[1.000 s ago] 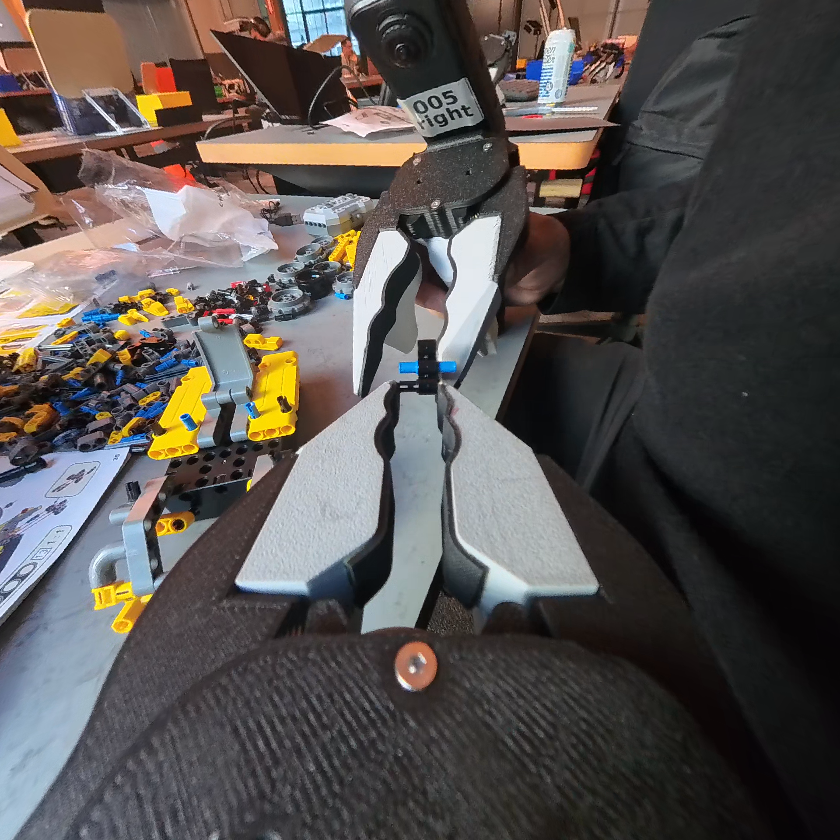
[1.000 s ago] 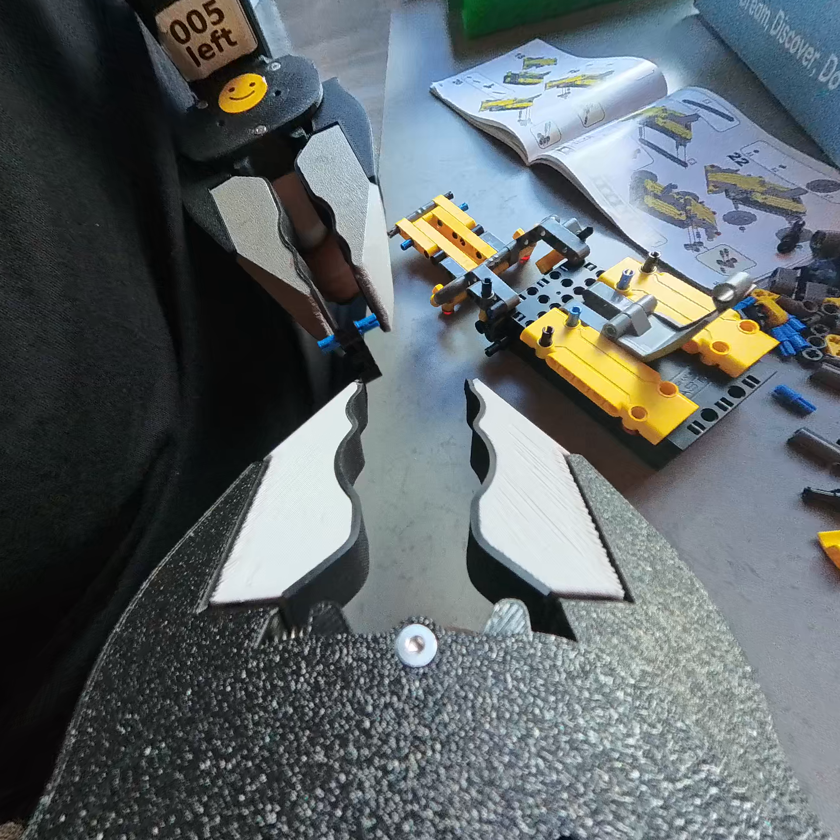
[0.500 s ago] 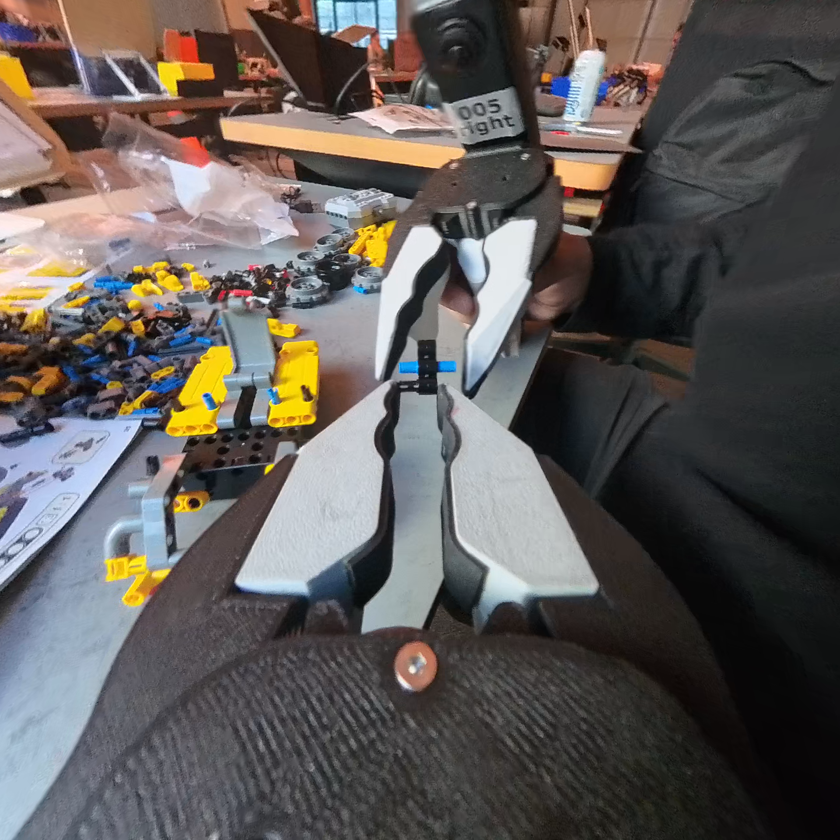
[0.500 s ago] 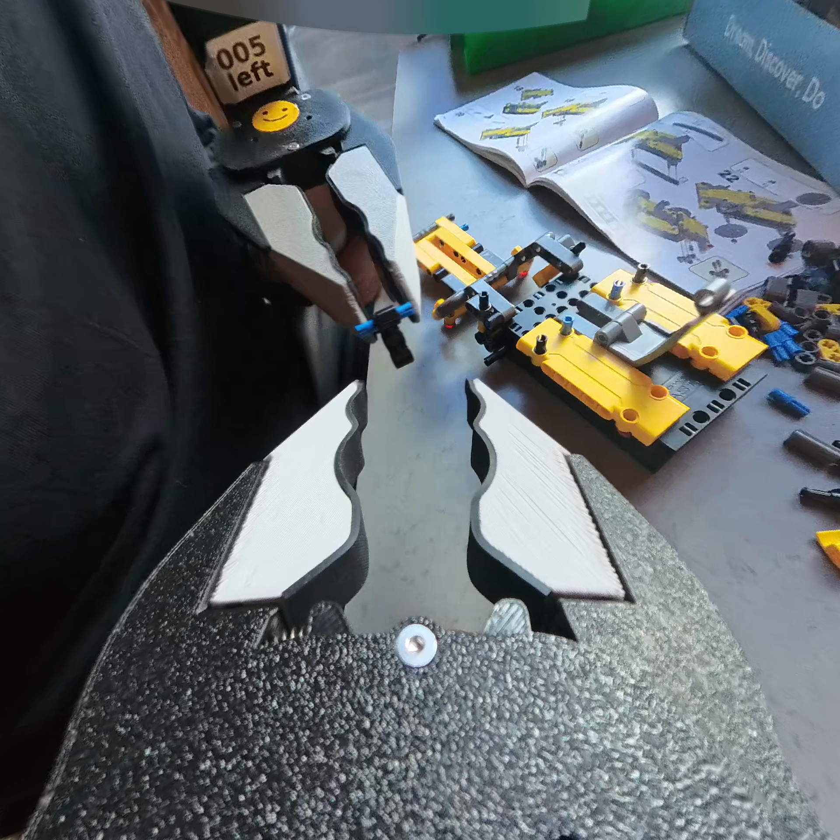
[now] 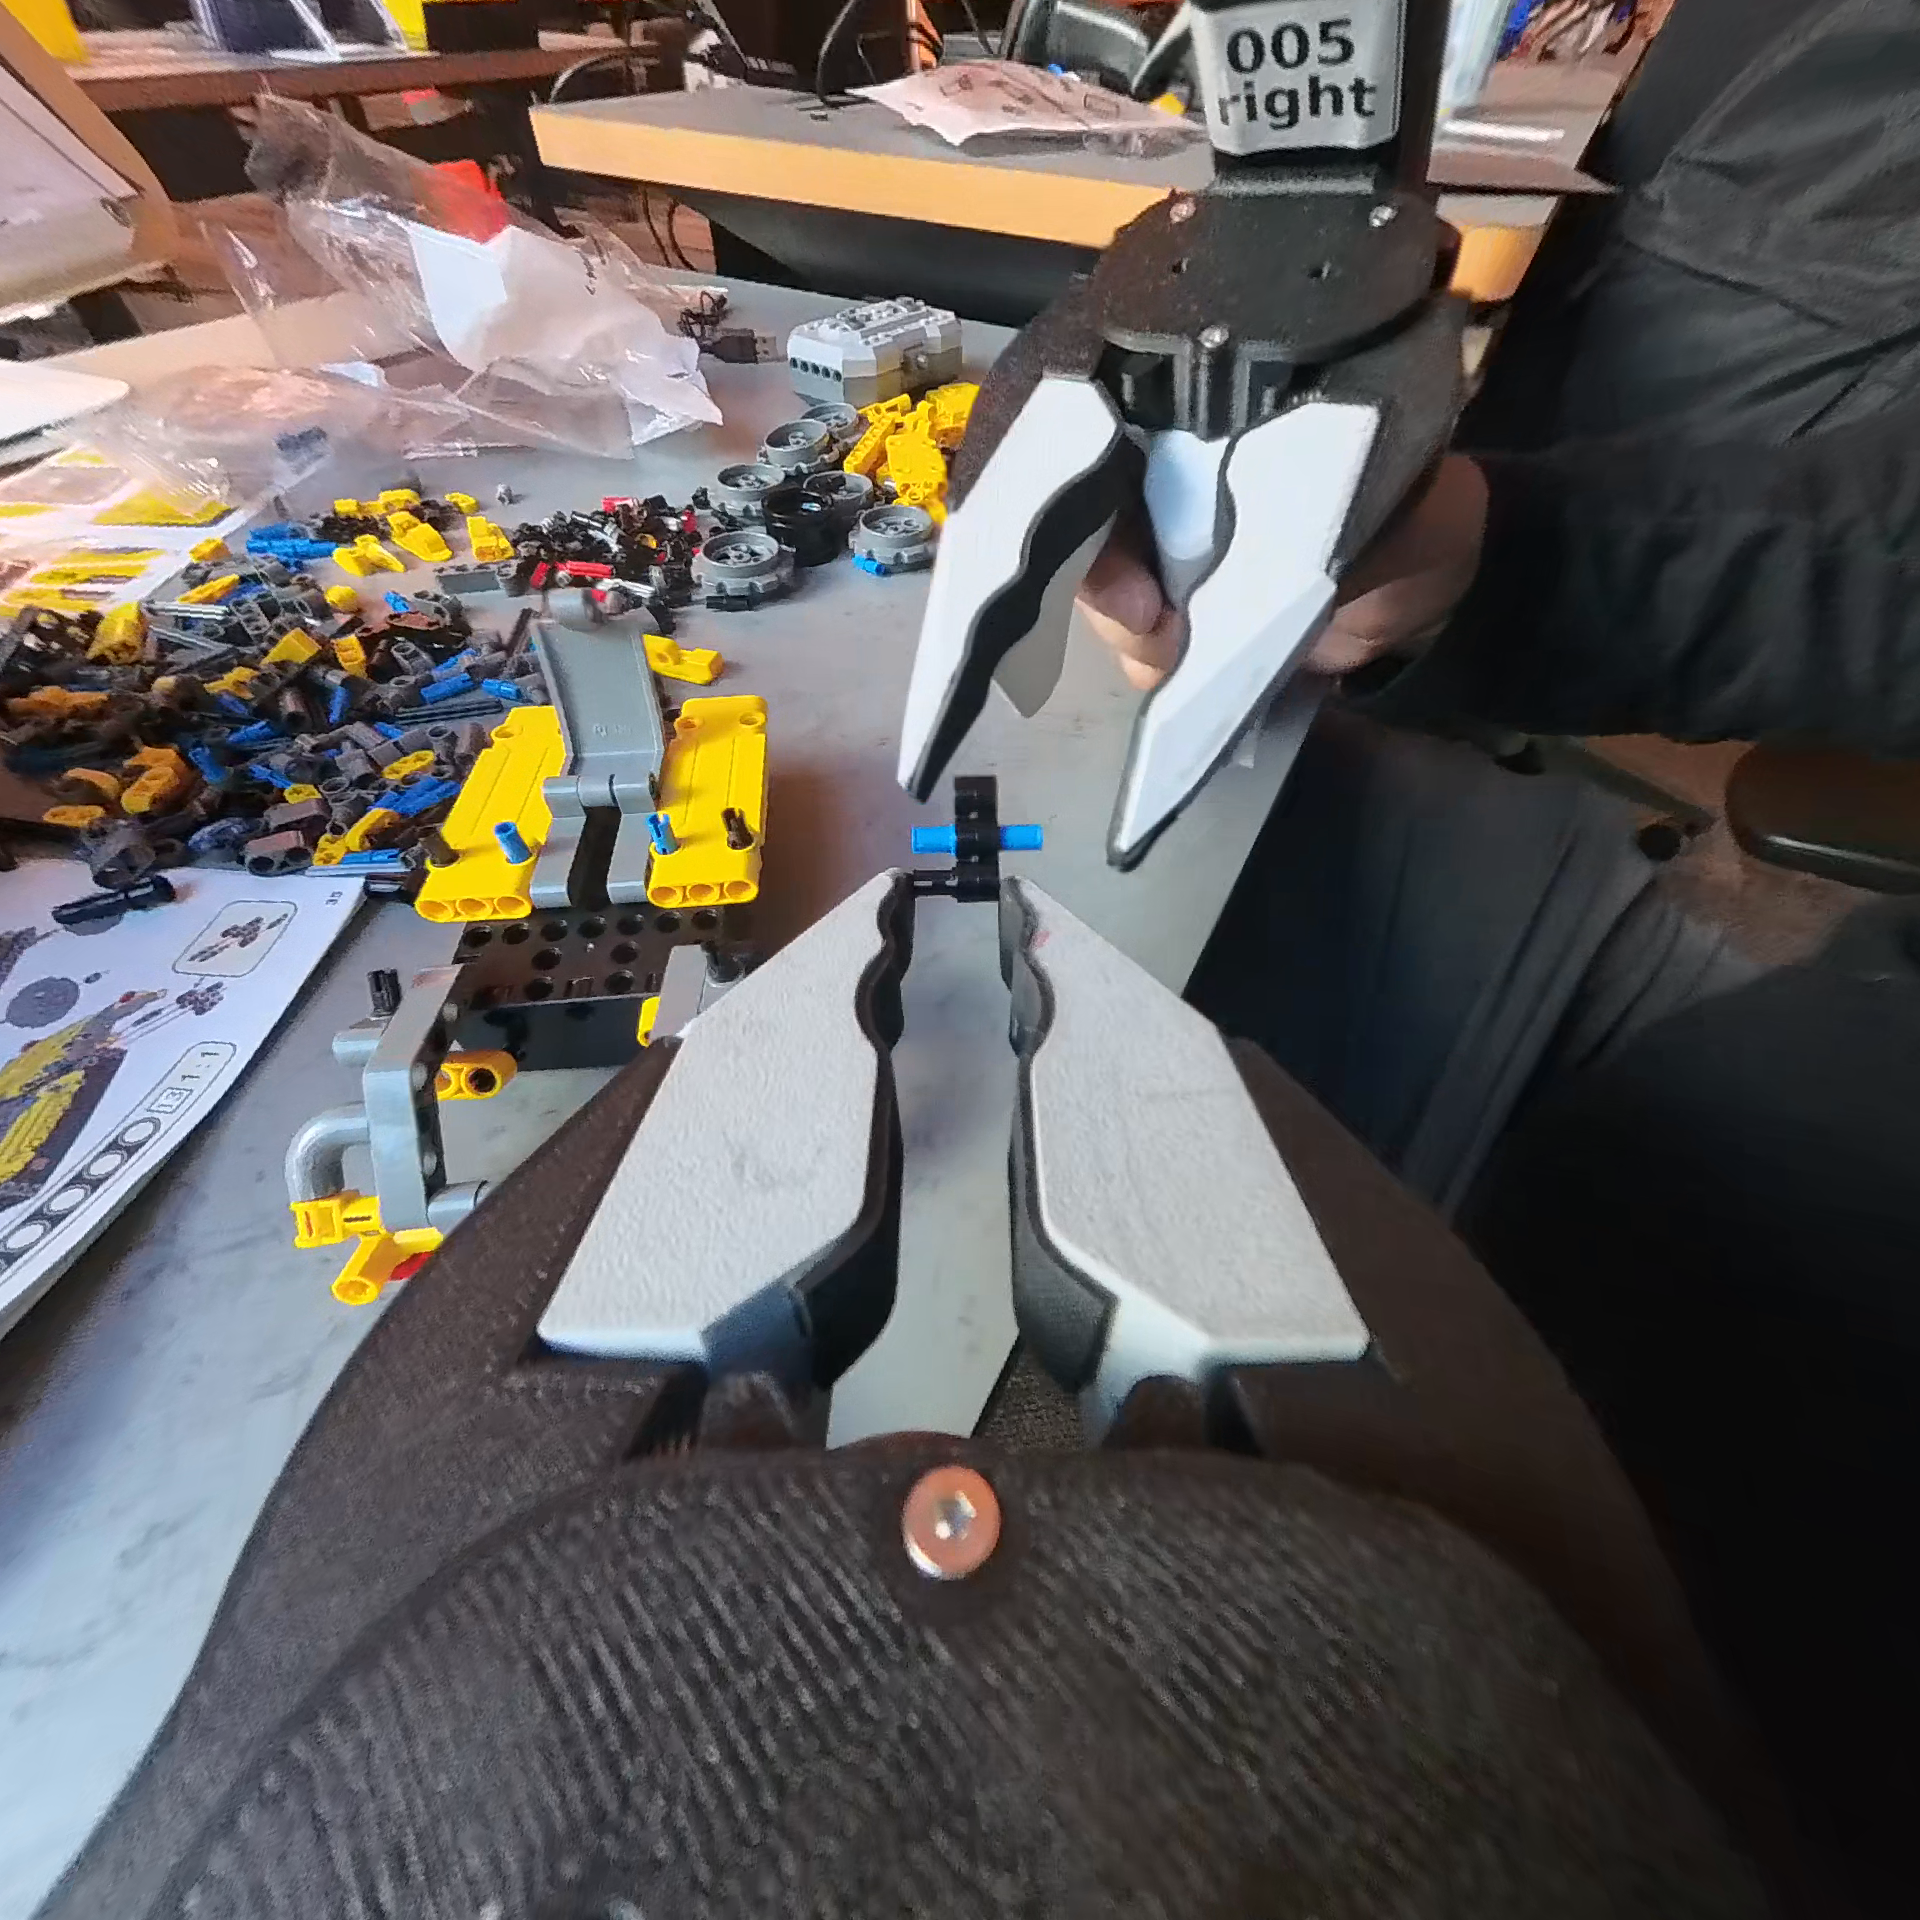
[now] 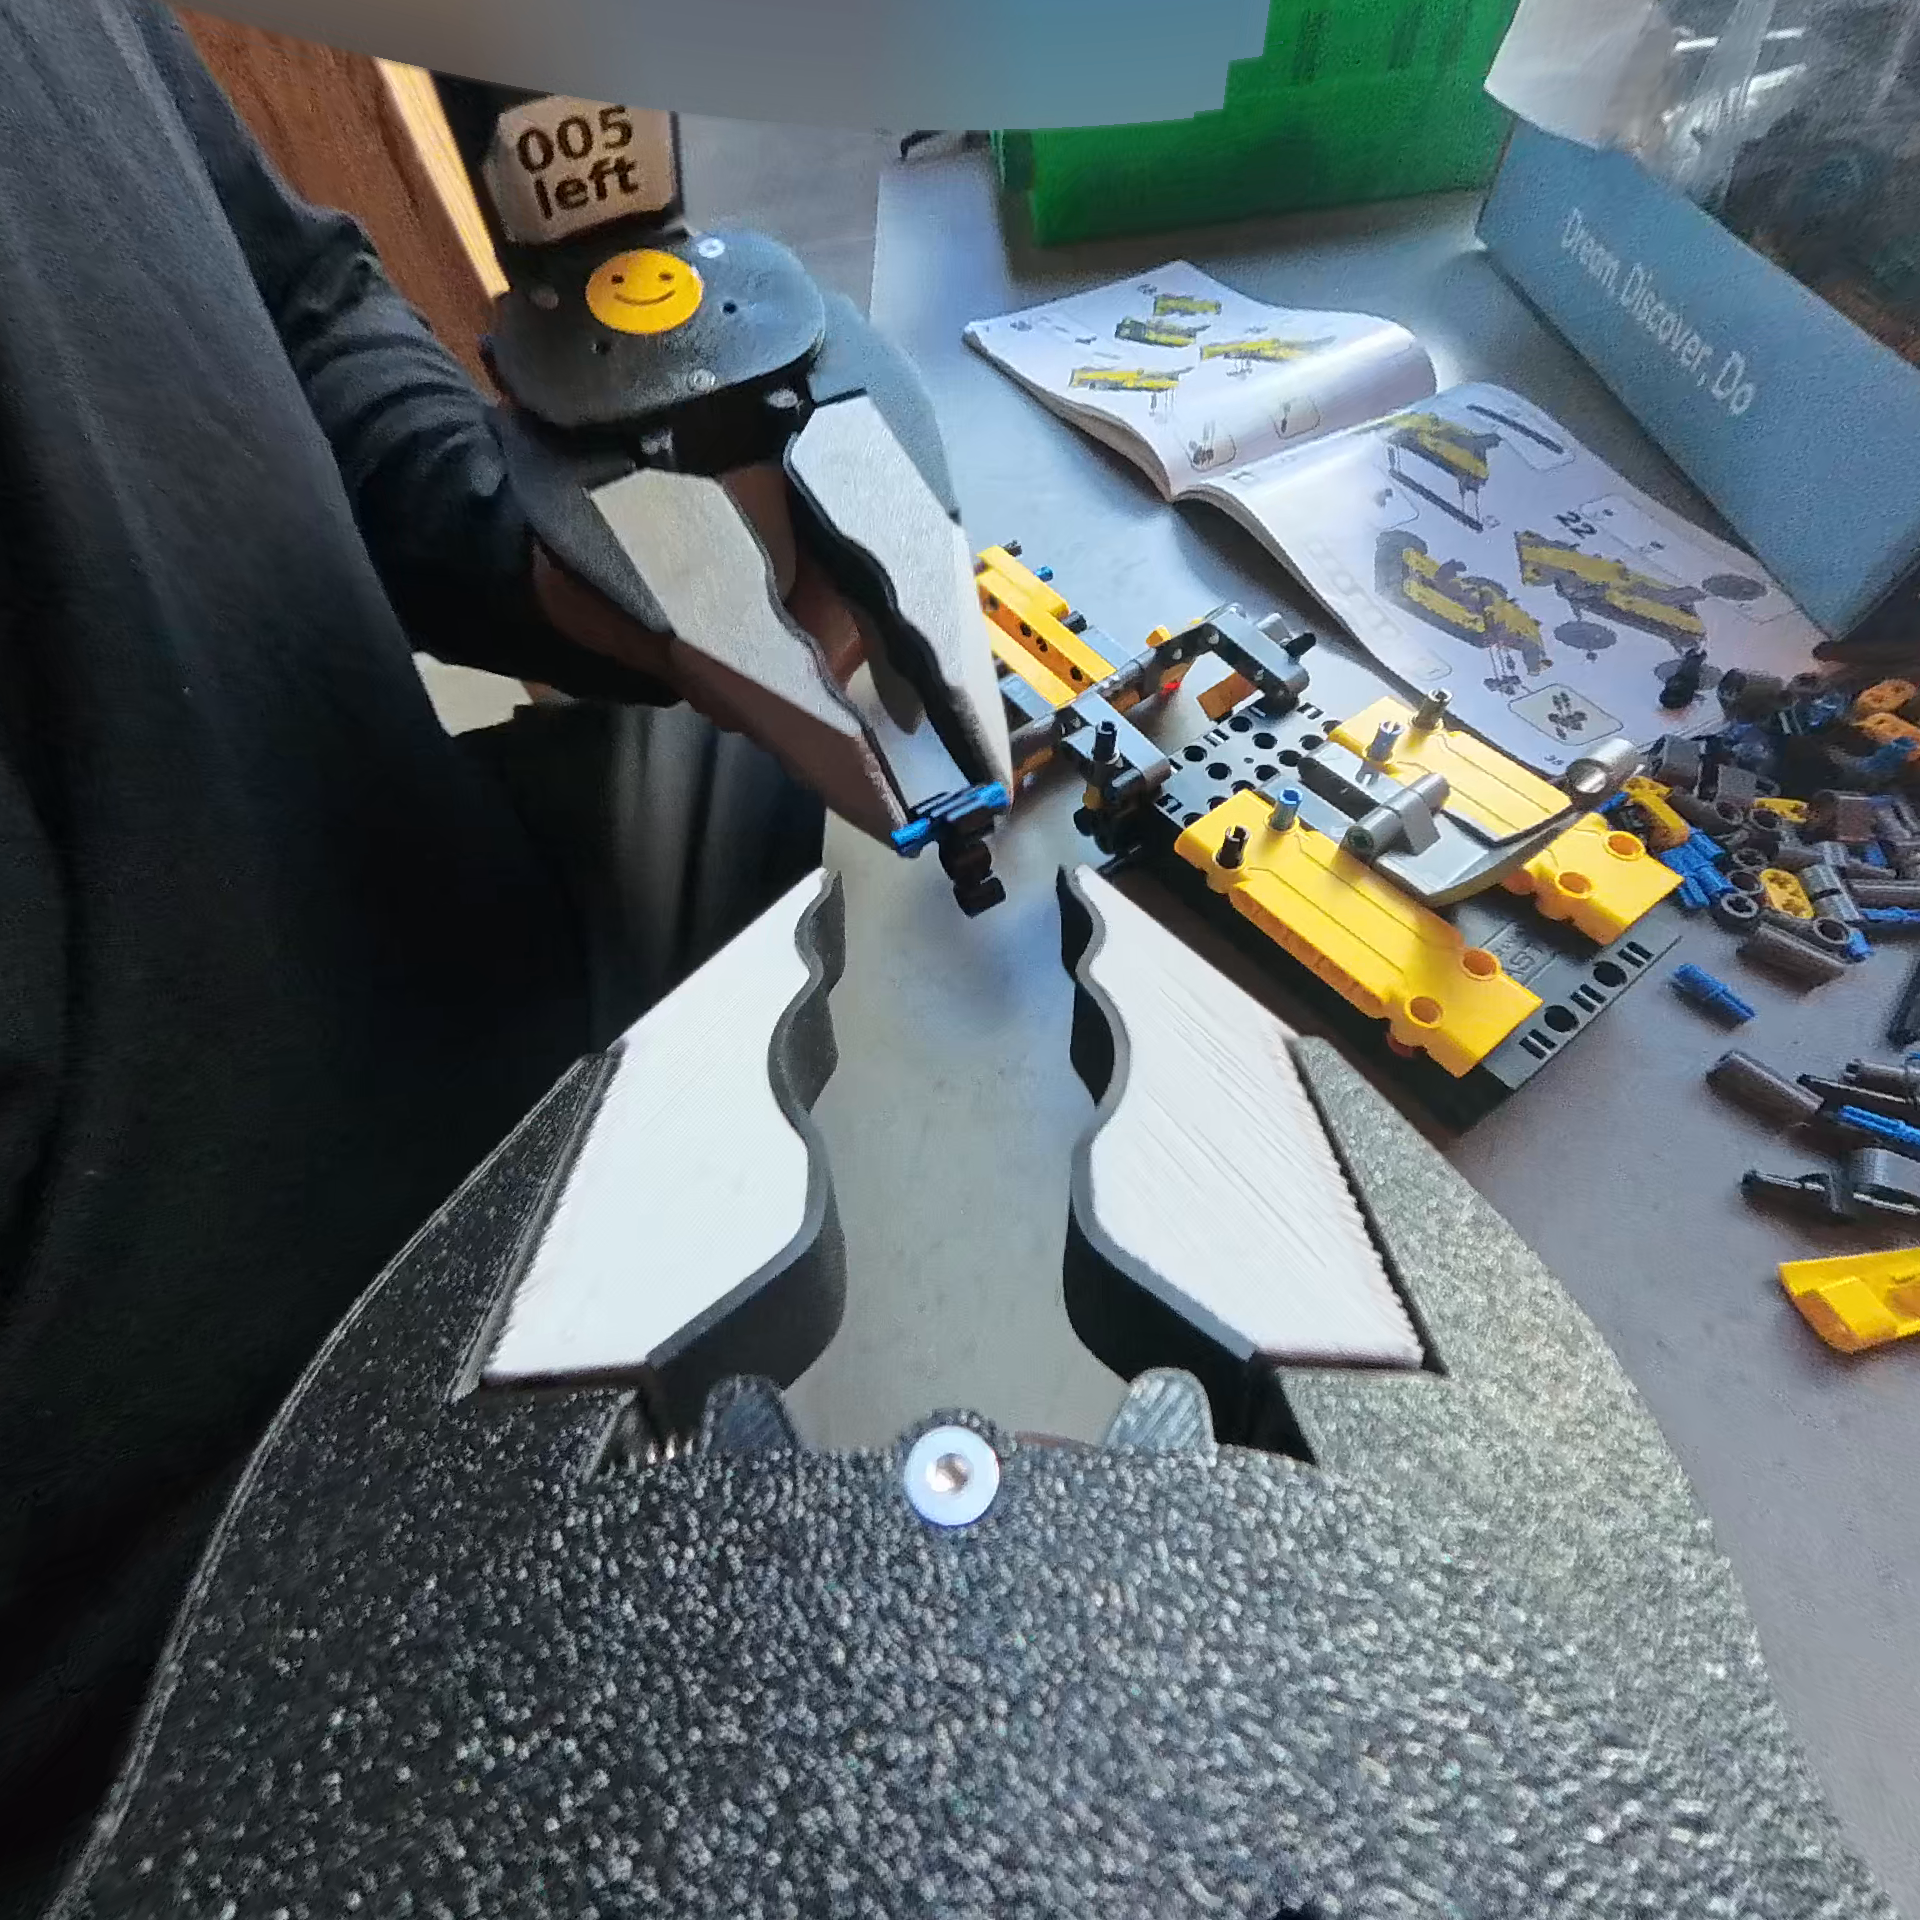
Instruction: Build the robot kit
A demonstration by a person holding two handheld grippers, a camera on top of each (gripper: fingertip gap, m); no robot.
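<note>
The left hand-held gripper is held out over the near edge of the desk, pointing away from the person, whose dark sleeve runs up to it in the right wrist view. Its fingers are drawn in to a narrow gap and pinch at their tips a small black connector with a blue pin pushed crosswise through it. The connector stands up past the fingertips, in the air and clear of the desk.

The right hand-held gripper comes in from above and opposite, tilted down toward the left one, a hand wrapped around its grip behind the fingers. Its jaws stand wide apart and hold nothing. In the left wrist view its two tips sit to either side of the connector, just above it; I cannot tell whether either tip touches it. In the right wrist view the connector hangs between and just beyond that gripper's own fingertips.

On the desk just left of the grippers lies a partly built yellow and black model. Beyond it spreads a pile of loose parts with grey wheels and clear bags, and an open booklet lies beside the model.
</note>
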